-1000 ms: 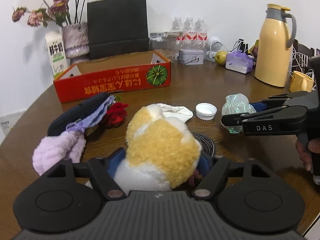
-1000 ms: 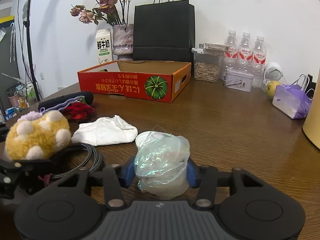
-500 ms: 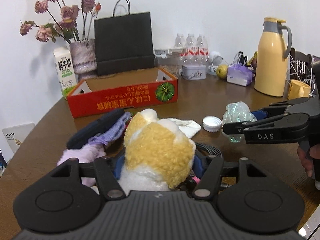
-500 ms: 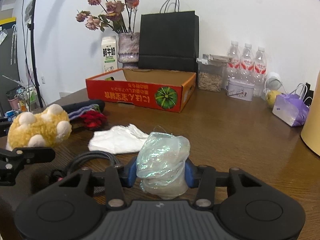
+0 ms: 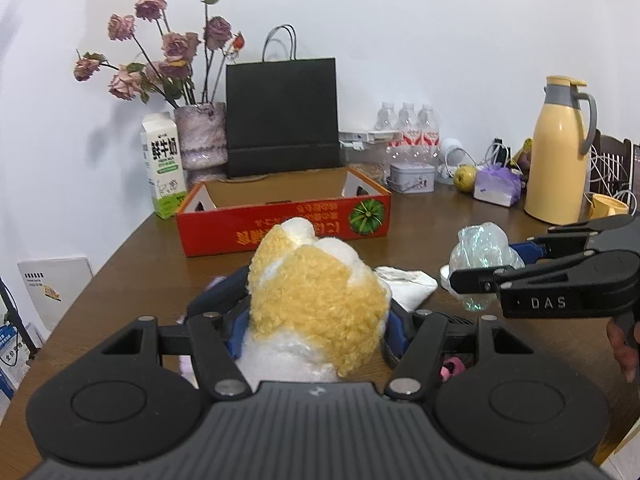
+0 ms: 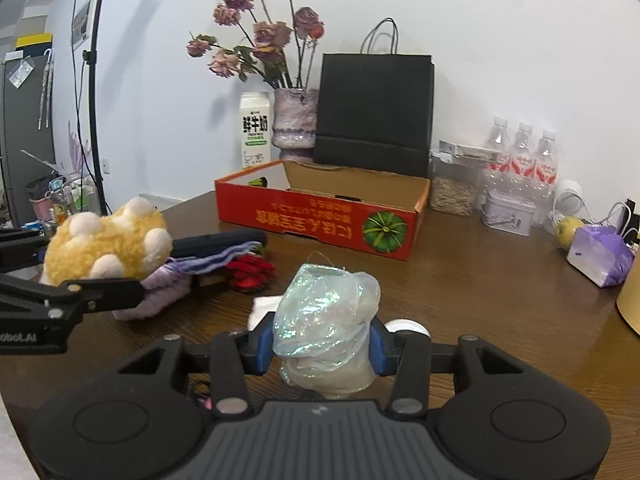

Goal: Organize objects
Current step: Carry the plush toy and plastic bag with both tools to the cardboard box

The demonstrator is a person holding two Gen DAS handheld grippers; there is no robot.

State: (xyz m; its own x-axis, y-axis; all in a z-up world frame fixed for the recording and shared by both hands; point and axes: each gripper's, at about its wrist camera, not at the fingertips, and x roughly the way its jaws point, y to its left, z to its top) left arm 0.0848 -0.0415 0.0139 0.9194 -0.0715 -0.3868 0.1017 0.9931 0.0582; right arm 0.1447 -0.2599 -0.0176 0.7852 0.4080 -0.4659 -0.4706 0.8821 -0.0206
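- My left claw [image 5: 316,320] pinches the plush paw [image 5: 316,296], yellow fleece with white toe pads; the blue pads [image 5: 236,336] press into both its sides, and it sits clear of the table [image 5: 132,272].
- My right claw [image 6: 320,344] is pressed onto the iridescent film bundle [image 6: 326,320], squeezed between its blue pads [image 6: 265,346]; the bundle bulges above the jaws, also off the tabletop.
- Seen from the left claw, the right claw [image 5: 486,276] hangs just to its right at about the same height, a hand [image 5: 622,350] behind it.
- Below and ahead of the right claw lie a white cloth [image 6: 262,310] and a white cap [image 6: 406,326], partly hidden by the bundle.
- Left of that claw, on the table, a red fabric flower [image 6: 250,272] lies beside a lilac fuzzy sock [image 6: 160,292] and a dark case [image 6: 218,242].
- Farther ahead of both claws stands the open orange box [image 5: 280,228], pumpkin print on its near wall; I can see nothing inside it but a small dark green thing at the far left end.
- Behind the box: milk carton [image 5: 162,168], vase of dried roses [image 5: 200,136], black paper bag [image 5: 282,116].
- Far right of the left claw stands a yellow thermos jug [image 5: 558,152].
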